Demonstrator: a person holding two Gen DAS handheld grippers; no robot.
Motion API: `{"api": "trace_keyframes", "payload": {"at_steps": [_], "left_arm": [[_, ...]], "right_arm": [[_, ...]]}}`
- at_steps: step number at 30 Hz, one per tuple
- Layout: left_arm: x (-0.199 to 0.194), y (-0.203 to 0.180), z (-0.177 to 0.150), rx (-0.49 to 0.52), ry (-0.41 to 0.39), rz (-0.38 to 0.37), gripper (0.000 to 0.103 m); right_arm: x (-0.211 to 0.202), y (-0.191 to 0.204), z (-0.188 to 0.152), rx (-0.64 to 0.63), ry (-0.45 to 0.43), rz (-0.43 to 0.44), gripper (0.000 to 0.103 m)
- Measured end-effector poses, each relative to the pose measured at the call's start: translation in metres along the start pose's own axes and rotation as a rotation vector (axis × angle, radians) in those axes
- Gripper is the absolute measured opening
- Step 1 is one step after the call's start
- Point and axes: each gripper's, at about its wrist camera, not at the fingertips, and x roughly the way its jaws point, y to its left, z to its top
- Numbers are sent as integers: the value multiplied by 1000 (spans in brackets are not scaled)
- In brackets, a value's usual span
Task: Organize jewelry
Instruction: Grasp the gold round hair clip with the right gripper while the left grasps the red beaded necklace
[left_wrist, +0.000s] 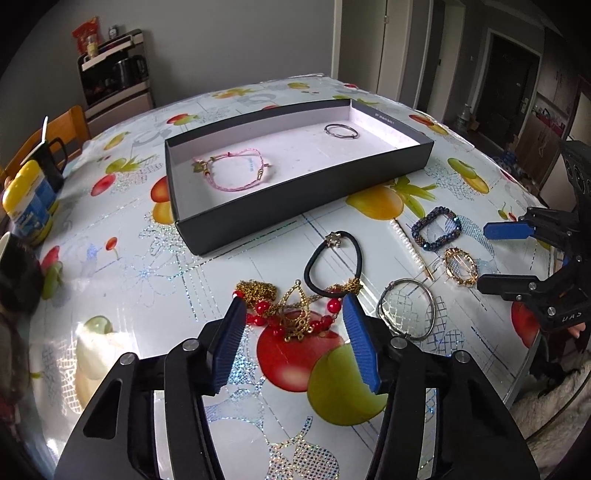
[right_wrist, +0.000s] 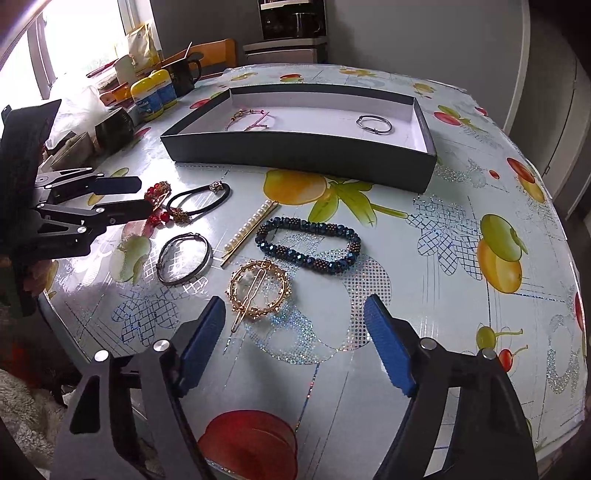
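Note:
A black tray (left_wrist: 295, 201) (right_wrist: 295, 155) with a white floor holds a pink cord bracelet (left_wrist: 236, 171) and a silver bangle (left_wrist: 340, 130) (right_wrist: 375, 124). My left gripper (left_wrist: 293, 308) is open, its fingers on either side of a red-bead and gold chain necklace (left_wrist: 291, 314) on the table. A black hair tie (left_wrist: 332, 266) and a silver bangle (left_wrist: 406, 308) lie beside it. My right gripper (right_wrist: 295, 314) is open, just before a gold round hair clip (right_wrist: 258, 288). A blue beaded bracelet (right_wrist: 310, 243) and a pearl hair pin (right_wrist: 251, 230) lie beyond.
The table has a glossy fruit-print cover (right_wrist: 461, 229). Yellow-capped bottles (right_wrist: 153, 94), a black mug (right_wrist: 184, 75) and clutter stand at its far left. A wooden chair (left_wrist: 62, 129) stands behind. The table's front edge is close under both grippers.

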Motion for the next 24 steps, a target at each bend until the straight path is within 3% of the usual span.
{"api": "trace_keyframes", "payload": {"at_steps": [14, 24], "left_arm": [[16, -1, 6, 37, 37, -6, 42], [20, 5, -1, 25, 57, 8, 39]], "right_arm": [[5, 5, 3, 0, 25, 23, 53], [10, 14, 6, -37, 21, 38, 52]]}}
